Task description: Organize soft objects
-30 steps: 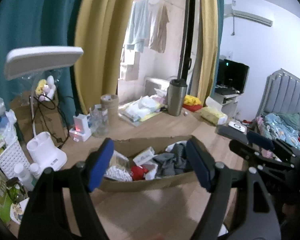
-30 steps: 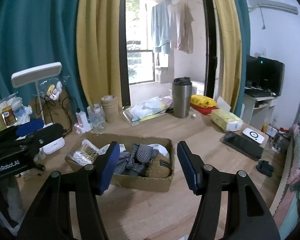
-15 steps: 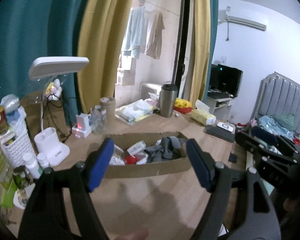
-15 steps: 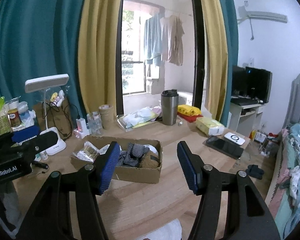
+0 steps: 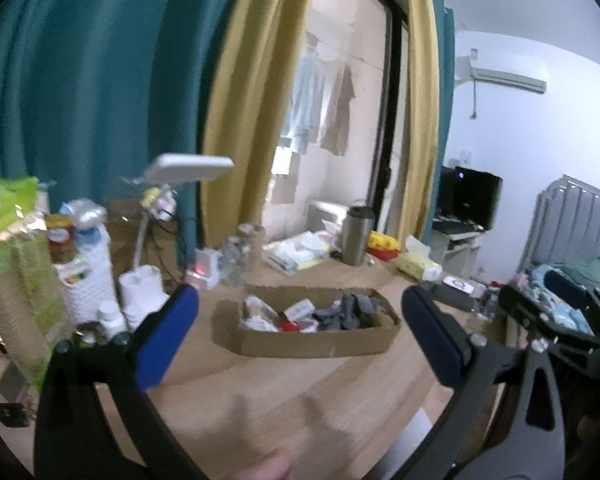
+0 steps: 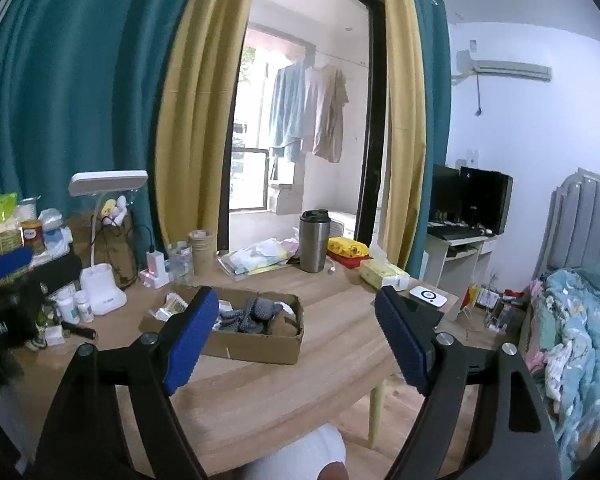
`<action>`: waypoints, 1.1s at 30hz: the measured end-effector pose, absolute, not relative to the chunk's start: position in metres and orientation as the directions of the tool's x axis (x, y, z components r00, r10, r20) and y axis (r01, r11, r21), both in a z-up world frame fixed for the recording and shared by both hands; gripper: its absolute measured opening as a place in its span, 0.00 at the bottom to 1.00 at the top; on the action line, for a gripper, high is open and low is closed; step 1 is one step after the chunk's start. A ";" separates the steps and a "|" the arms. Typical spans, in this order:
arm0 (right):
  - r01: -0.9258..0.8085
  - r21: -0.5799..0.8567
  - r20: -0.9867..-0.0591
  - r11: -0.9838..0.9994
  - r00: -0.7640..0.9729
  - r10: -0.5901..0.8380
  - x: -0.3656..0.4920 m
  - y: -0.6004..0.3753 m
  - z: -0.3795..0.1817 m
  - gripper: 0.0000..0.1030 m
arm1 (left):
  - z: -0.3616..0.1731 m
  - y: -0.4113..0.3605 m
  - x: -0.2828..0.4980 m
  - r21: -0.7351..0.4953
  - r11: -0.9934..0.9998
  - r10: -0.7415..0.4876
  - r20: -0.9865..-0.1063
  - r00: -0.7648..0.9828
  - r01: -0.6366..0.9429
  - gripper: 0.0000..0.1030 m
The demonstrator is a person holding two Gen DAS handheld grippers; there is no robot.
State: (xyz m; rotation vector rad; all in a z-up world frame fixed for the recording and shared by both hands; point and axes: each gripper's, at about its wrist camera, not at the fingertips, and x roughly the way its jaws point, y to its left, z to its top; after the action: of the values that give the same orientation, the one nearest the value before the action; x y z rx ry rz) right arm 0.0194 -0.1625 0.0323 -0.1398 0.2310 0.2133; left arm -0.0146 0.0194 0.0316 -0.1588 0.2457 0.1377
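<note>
Right wrist view alone shows dotted grey socks [image 6: 256, 312] heaped in the shallow brown cardboard box [image 6: 260, 346] beyond both empty, opening grippers, right gripper [image 6: 296, 336] and left gripper [image 5: 300, 338].

Your cardboard box [image 6: 256, 344] sits open-topped on the wooden table [image 6: 300, 392], back toward the far edge, its long side running roughly along that edge. Inside, you have a heap of grey socks [image 6: 256, 314], some dotted, bunched in the middle and right part of the box, with something brown [image 6: 282, 326] tucked at the right end. At the left end lie white packets [image 5: 298, 309], a crinkly silver pouch [image 6: 174, 306] and a small red item [image 5: 286, 325]. Everything rests below or level with the rim.
</note>
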 end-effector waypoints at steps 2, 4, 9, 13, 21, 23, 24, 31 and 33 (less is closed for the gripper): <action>-0.221 -0.105 -0.237 0.970 0.952 0.192 0.017 -0.163 0.033 0.81 | 0.036 0.020 -0.019 -0.131 0.979 0.123 -0.241 0.963 -0.157 0.99; -0.228 -0.088 -0.236 0.970 0.950 0.202 0.015 -0.164 0.034 0.81 | 0.039 0.019 -0.022 -0.119 0.983 0.106 -0.238 0.966 -0.137 0.99; -0.234 -0.079 -0.233 0.969 0.949 0.210 0.013 -0.162 0.039 0.81 | 0.042 0.015 -0.026 -0.103 0.986 0.106 -0.225 0.969 -0.131 0.99; -0.235 -0.066 -0.240 0.970 0.947 0.214 0.013 -0.164 0.038 0.81 | 0.042 0.013 -0.026 -0.105 0.987 0.094 -0.226 0.970 -0.120 0.99; -0.213 -0.057 -0.246 0.975 0.950 0.193 0.013 -0.171 0.035 0.81 | 0.040 0.010 -0.021 -0.101 0.990 0.068 -0.236 0.969 -0.094 0.99; -0.216 -0.056 -0.249 0.975 0.949 0.196 0.013 -0.170 0.034 0.81 | 0.039 0.010 -0.020 -0.101 0.990 0.069 -0.238 0.969 -0.095 0.99; -0.215 -0.056 -0.248 0.975 0.949 0.195 0.013 -0.171 0.035 0.81 | 0.039 0.009 -0.019 -0.101 0.991 0.066 -0.238 0.969 -0.093 0.99; -0.222 -0.049 -0.253 0.974 0.946 0.203 0.011 -0.173 0.034 0.81 | 0.037 0.010 -0.017 -0.099 0.992 0.057 -0.240 0.969 -0.083 0.99; -0.222 -0.052 -0.251 0.974 0.947 0.202 0.012 -0.173 0.034 0.81 | 0.036 0.009 -0.017 -0.104 0.992 0.050 -0.240 0.970 -0.076 0.99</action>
State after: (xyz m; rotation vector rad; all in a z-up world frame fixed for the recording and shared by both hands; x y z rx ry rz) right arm 0.0115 -0.1727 0.0340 -0.0796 0.2469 0.2161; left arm -0.0169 0.0094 0.0361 -0.1129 0.2389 0.0638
